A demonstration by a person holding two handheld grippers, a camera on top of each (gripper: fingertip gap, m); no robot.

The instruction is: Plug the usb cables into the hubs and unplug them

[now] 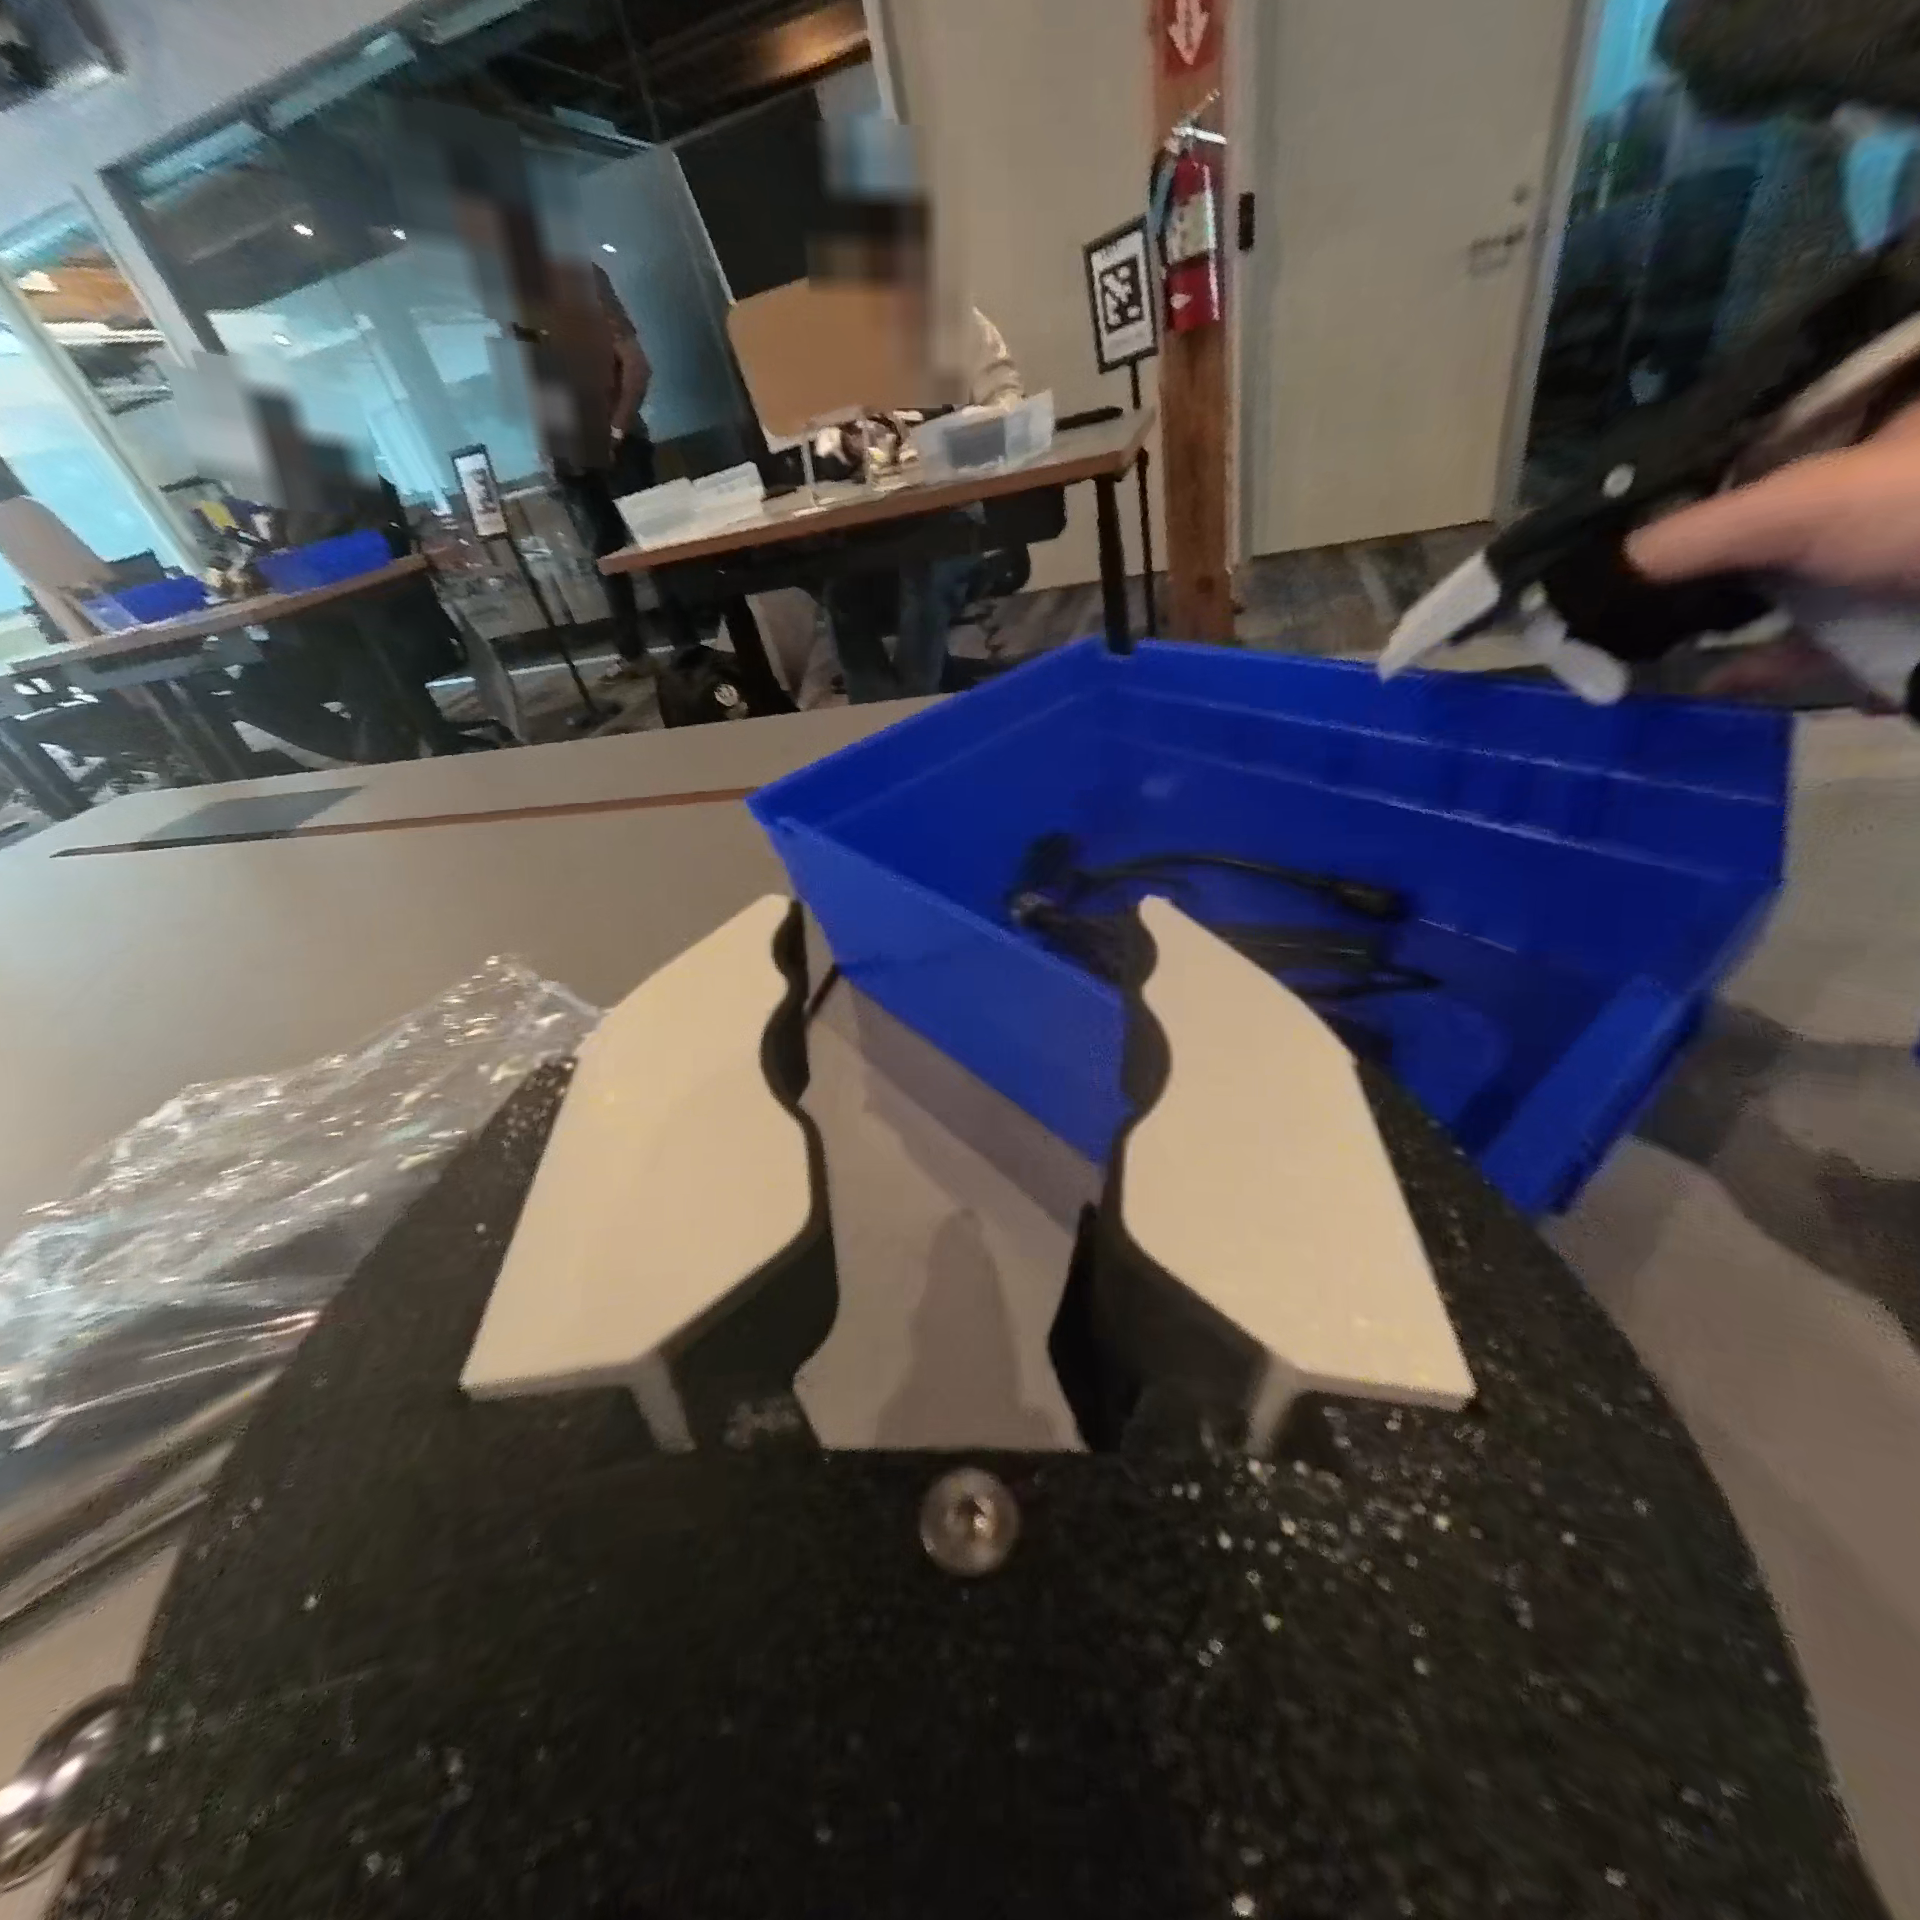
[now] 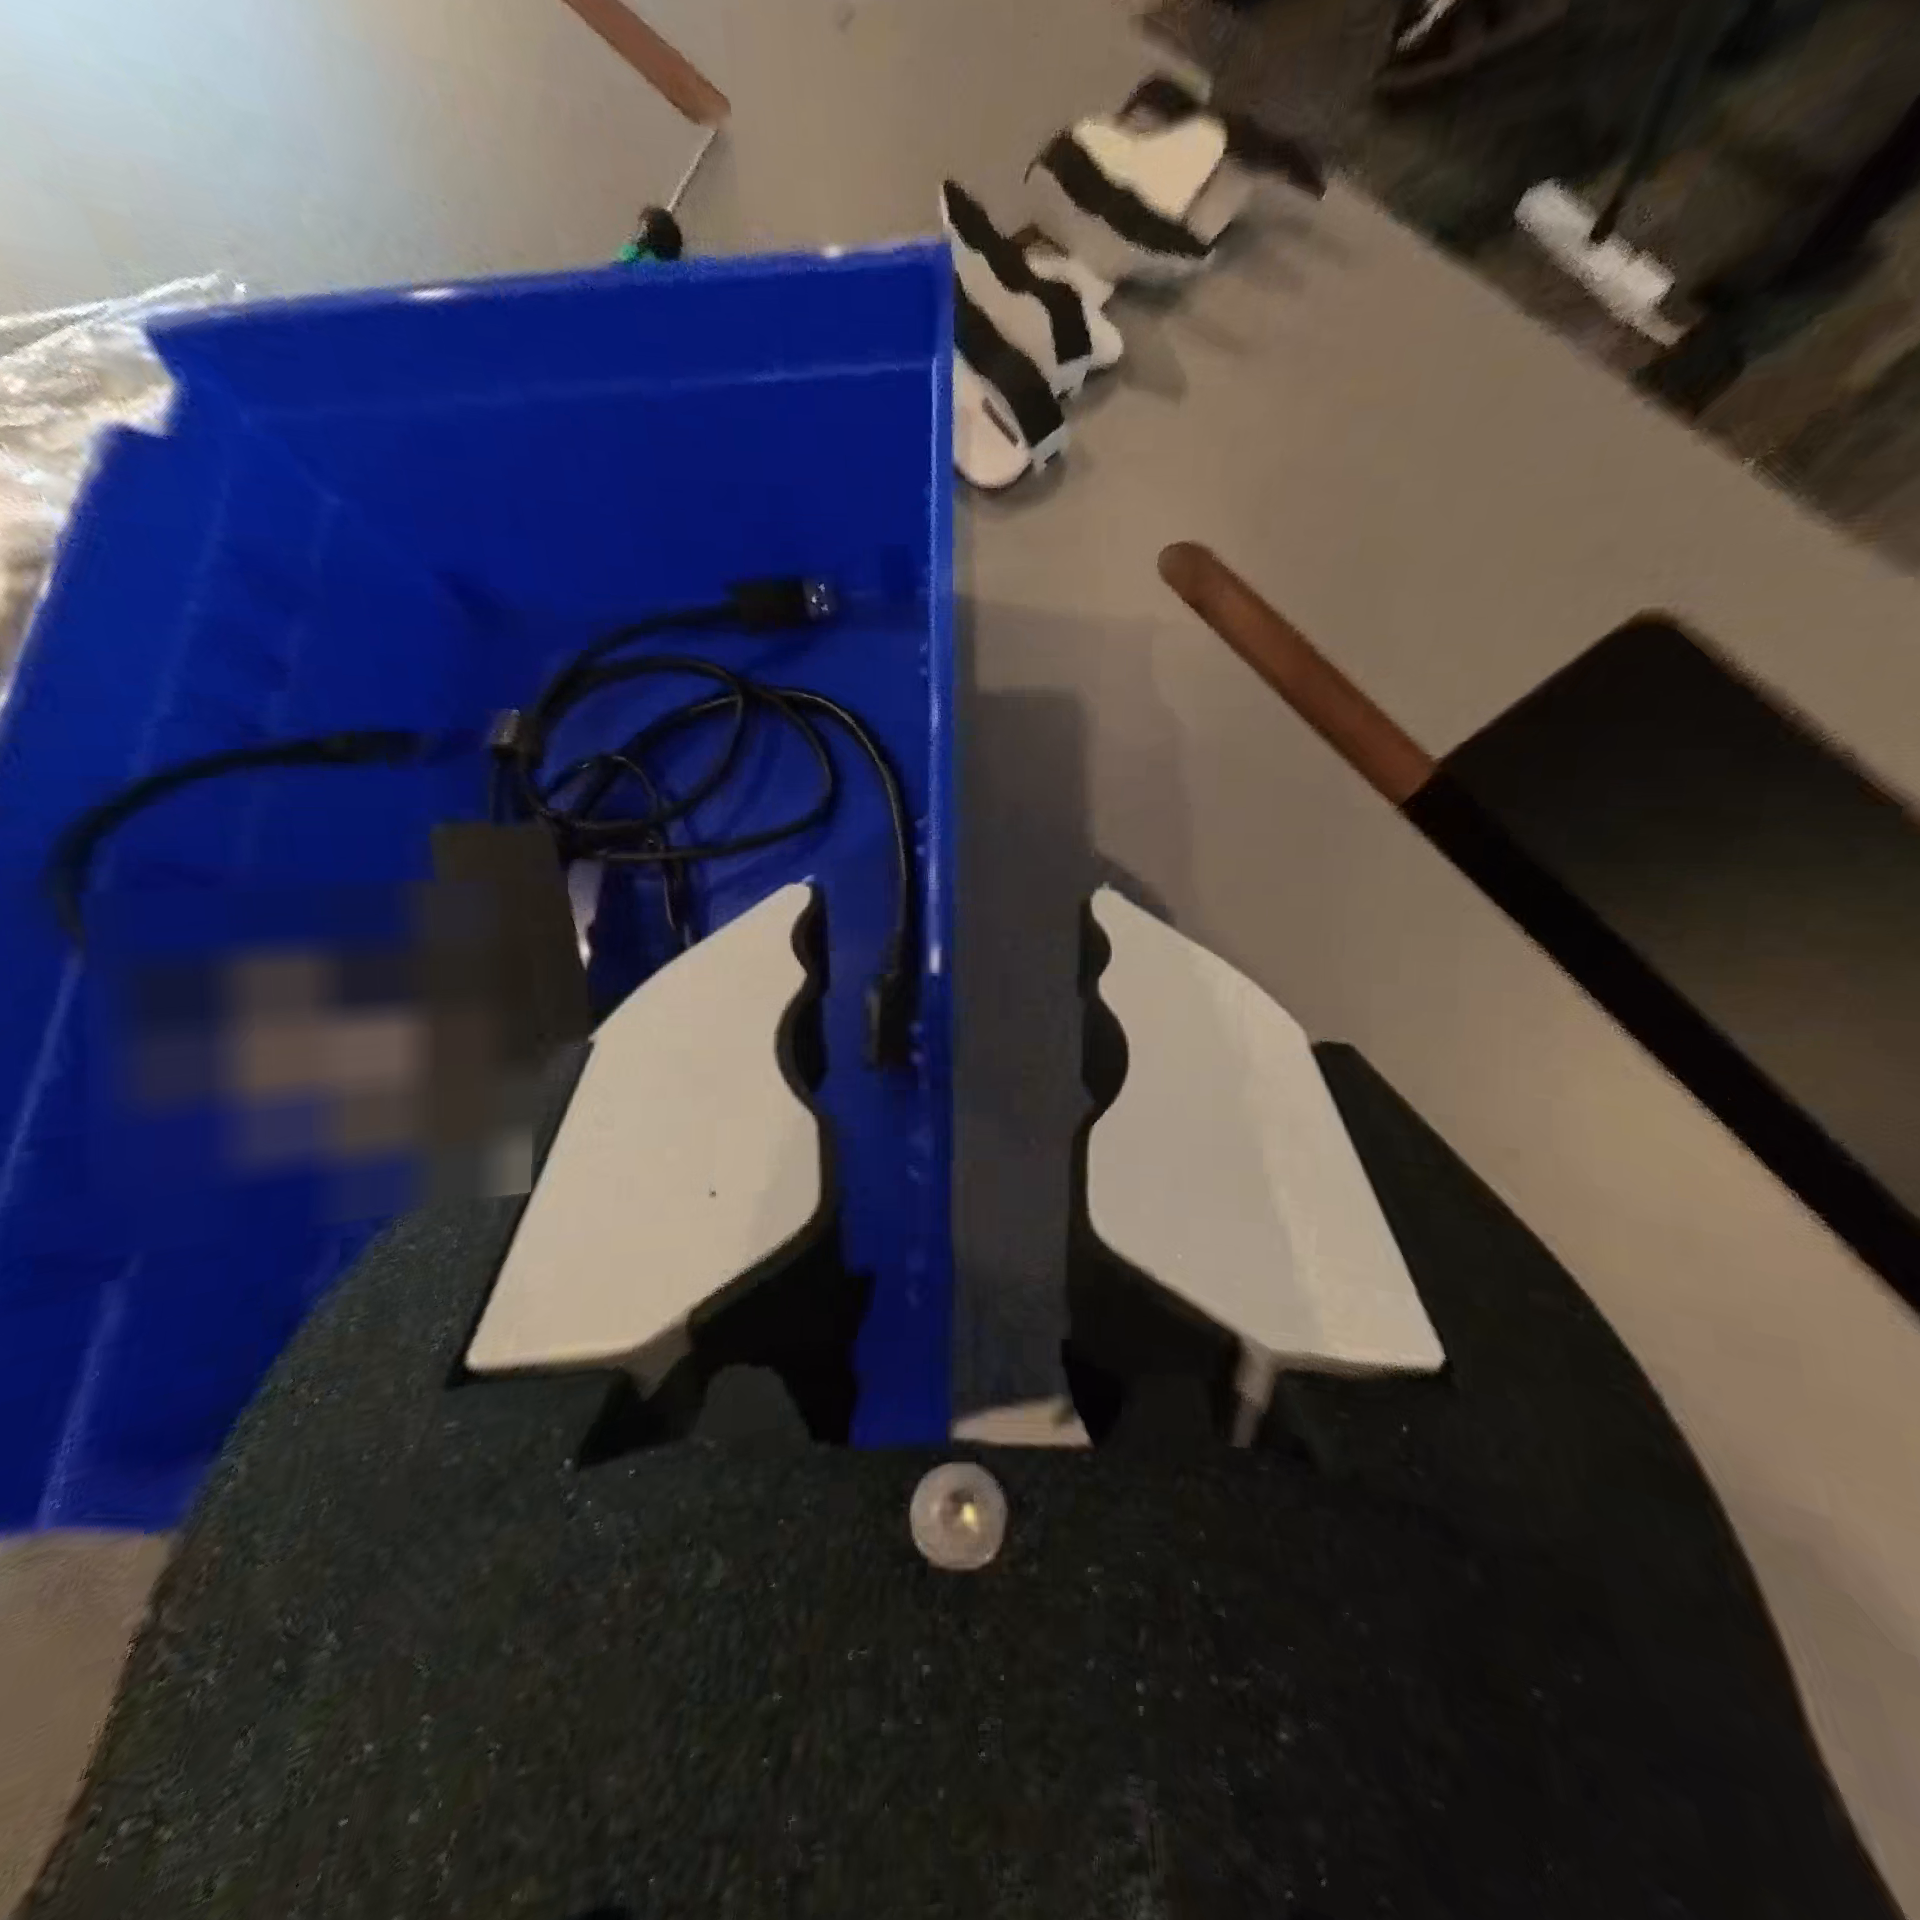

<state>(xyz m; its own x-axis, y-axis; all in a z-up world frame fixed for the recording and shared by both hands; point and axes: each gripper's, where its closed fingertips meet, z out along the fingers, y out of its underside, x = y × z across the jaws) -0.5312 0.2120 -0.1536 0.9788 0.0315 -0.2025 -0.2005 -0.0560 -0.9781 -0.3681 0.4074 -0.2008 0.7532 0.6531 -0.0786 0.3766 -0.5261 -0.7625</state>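
A blue bin stands on the grey table. Black USB cables lie tangled inside it. In the right wrist view the cables lie beside a black hub, with one plug near the bin's right wall. My left gripper is open and empty, just in front of the bin's near corner. My right gripper is open and empty, hovering above the bin's right wall. It also shows in the left wrist view, held by a hand over the far rim.
A crumpled clear plastic bag lies left of the bin. A wooden strip and a black panel are set in the table to the right. Other tables with people stand beyond the table's far edge.
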